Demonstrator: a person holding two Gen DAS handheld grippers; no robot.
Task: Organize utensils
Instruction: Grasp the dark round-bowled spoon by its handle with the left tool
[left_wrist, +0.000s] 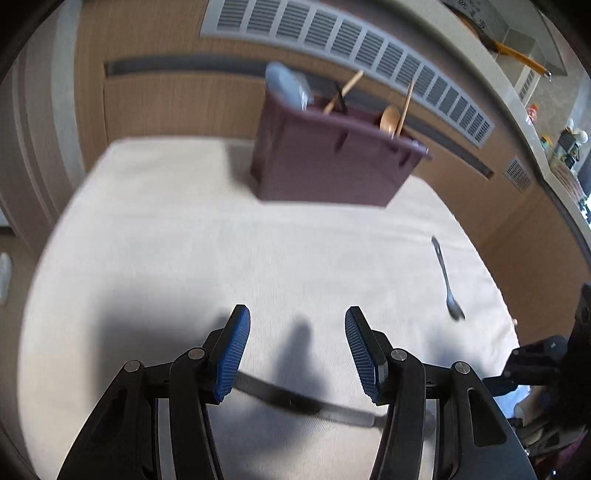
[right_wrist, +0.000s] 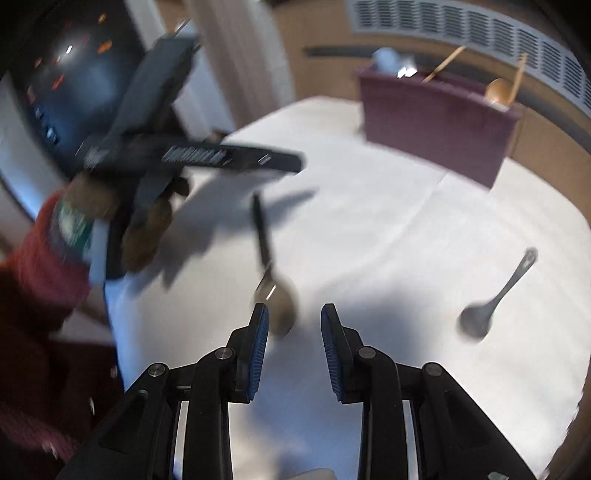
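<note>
Most of the white table (left_wrist: 177, 229) lies bare — wide passage in the middle. The purple bin (left_wrist: 325, 166) blocks the far edge (handles poke up), and two spoons (right_wrist: 491, 299) (right_wrist: 273, 280) lie nearer — well apart.

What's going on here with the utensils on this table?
A person holds a gripper in each hand above a white table, both open and empty. The left gripper hovers over a black-handled spoon; the right gripper is near its bowl. A grey spoon lies apart. A purple caddy already holds wooden utensils.
</note>
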